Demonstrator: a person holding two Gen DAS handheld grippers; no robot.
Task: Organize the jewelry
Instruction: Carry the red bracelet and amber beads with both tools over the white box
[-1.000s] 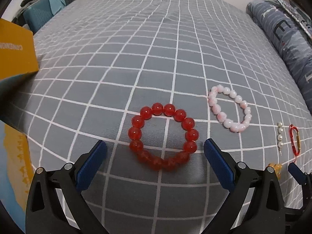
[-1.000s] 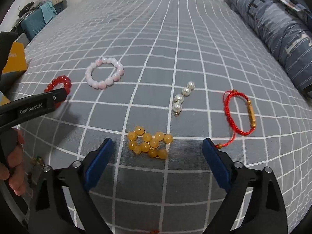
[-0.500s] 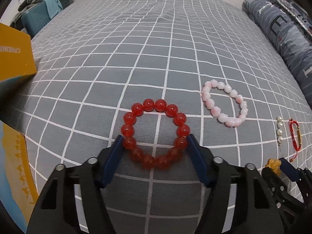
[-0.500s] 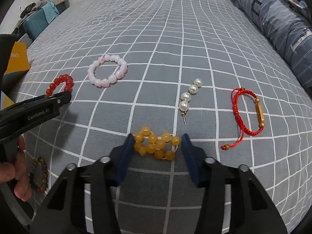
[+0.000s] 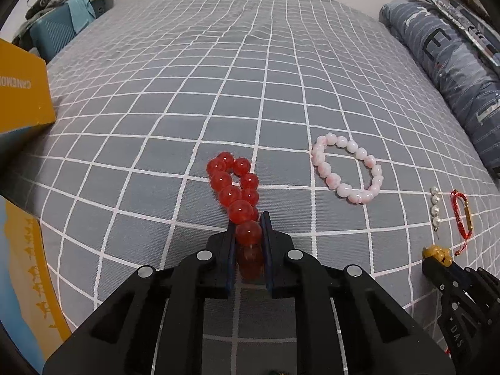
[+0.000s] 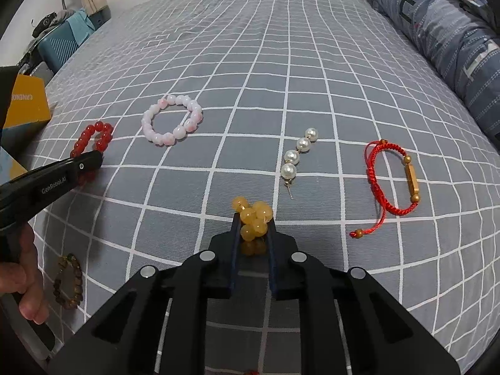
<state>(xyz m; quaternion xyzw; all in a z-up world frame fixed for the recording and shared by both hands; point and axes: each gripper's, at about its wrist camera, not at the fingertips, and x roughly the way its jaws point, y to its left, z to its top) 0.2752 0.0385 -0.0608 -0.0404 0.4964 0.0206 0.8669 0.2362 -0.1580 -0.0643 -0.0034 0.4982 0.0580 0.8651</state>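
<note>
Left gripper (image 5: 247,229): its fingers have just been closing and now pinch the near end of the red bead bracelet (image 5: 234,187), squeezing the ring into a long narrow loop that stretches away over the bed.
Right gripper (image 6: 253,229): its fingers have just been closing and now press on the bunched yellow bead bracelet (image 6: 253,222); a few beads stick out past the fingertips.
Pink bead bracelet (image 6: 172,120): lies open in a ring on the bed, between the red bracelet and the pearl piece, touched by nothing.
Pearl piece (image 6: 297,153): four white pearls in a short straight row with a thin pin at the near end, just beyond the yellow beads and to their right.
Red cord bracelet (image 6: 390,175): braided cord with a gold bar, further right, its knotted tail trailing toward the camera.
Brown bead bracelet (image 6: 68,281): small dark ring at the near left, beside the person's hand (image 6: 22,284) that holds the left gripper.
Bed (image 6: 250,62): grey cover with a white grid; it carries all the jewelry.
Yellow box (image 5: 22,90): at the bed's left edge.
Rolled quilt (image 6: 443,31): blue, patterned, along the right side.
</note>
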